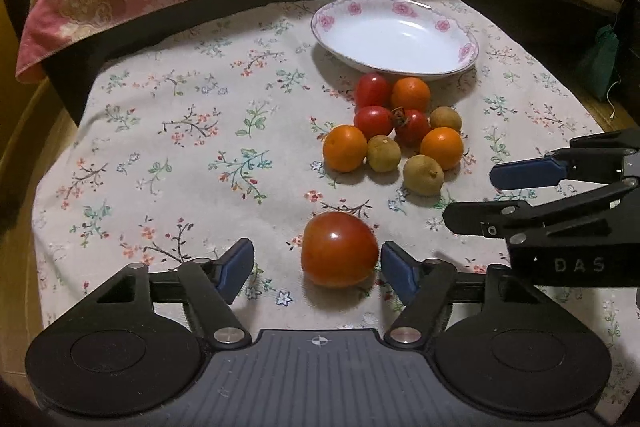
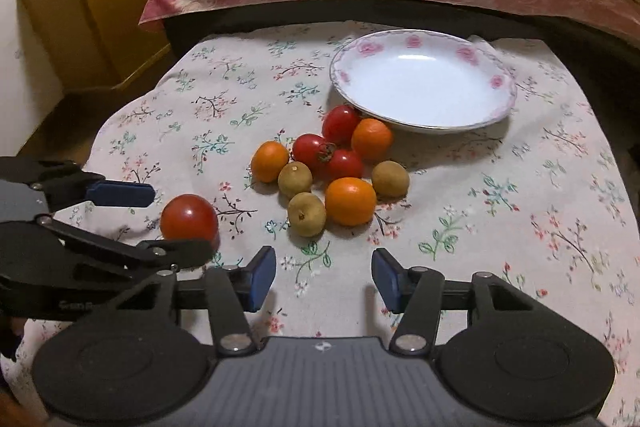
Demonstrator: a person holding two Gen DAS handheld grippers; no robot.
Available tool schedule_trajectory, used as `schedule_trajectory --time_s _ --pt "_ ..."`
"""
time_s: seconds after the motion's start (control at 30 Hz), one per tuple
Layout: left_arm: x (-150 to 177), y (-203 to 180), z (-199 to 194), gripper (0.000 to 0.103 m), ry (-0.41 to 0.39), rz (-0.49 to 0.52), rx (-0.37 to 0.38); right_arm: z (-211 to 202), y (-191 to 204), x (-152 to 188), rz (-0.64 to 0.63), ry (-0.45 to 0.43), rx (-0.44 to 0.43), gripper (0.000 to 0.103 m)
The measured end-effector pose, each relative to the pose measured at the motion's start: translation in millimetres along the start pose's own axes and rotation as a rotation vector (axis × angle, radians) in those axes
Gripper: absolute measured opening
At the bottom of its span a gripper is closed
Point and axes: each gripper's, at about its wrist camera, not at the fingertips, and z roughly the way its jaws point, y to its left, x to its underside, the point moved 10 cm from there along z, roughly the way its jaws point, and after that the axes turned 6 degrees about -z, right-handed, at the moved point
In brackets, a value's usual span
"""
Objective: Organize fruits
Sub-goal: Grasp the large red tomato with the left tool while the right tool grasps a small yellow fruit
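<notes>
Tomato (image 2: 189, 217) partly behind left tool (image 2: 160, 223)

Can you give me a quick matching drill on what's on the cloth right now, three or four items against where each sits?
Things:
1. large tomato
2. plate
3. small fruit pile
4. right gripper

Places or states:
A. holds no fruit, at the far side of the cloth
B. between the left gripper's fingers
C. clustered just in front of the plate
D. open over bare cloth

Pairs: 1-B, 2-A, 3-C, 4-D

The left tool (image 2: 132, 223) covers the big tomato's (image 2: 188, 217) lower edge in the right wrist view
</notes>
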Motion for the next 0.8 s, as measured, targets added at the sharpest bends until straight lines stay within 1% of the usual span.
schedule_trajectory --time_s 0.07,0.13,0.17,0.27,0.33,0.37,0.47,0.57,0.63,0.67,0.73,0.8 --pt "0.6 1.0 1.1 0.073 0.004 -0.003 0.018 3.6 2.2 -1.1 0.012 -0.003 -0.031 0.049" --pt "-0.4 0.7 1.7 0.072 -0.001 0.009 0.013 7.9 4.7 -1.7 0.013 0.003 -0.051 0.041" --pt "-1.3 0.2 1.7 0.072 -0.006 0.019 0.009 10.5 5.0 -2.5 0.015 0.005 -0.057 0.039" --pt "-4.5 -0.6 1.9 0.070 -0.009 0.021 0.015 18.4 0.3 -6.4 0.038 0.011 -0.057 0.038" --pt "-5.5 -1.1 3.4 0.070 -0.010 0.028 0.017 23.5 -1.1 -10.9 0.050 0.009 -0.061 0.038" --pt "-5.3 -1.0 4.5 0.071 -0.011 0.034 0.011 26.1 -0.4 -13.0 0.049 0.009 -0.064 0.038" --pt "-2.4 -1.9 8.6 0.071 0.003 0.034 0.016 33.5 4.7 -15.5 0.026 0.011 -0.063 0.038" --pt "0.6 -3.3 11.9 0.068 0.011 0.053 0.009 36.7 9.0 -18.5 -0.023 -0.004 -0.038 0.038" --pt "1.5 -5.0 12.9 0.068 0.013 0.055 0.007 38.9 9.0 -21.0 -0.032 -0.004 -0.029 0.038" --pt "1.3 -5.6 13.0 0.068 0.013 0.059 0.005 39.5 8.7 -21.4 -0.040 -0.002 -0.020 0.036" --pt "1.2 -5.8 12.8 0.067 0.015 0.053 0.004 39.7 7.9 -20.9 -0.067 0.001 0.002 0.027" --pt "1.3 -5.8 11.5 0.062 0.013 0.048 0.008 38.1 7.8 -19.6 -0.074 0.006 -0.003 0.026"
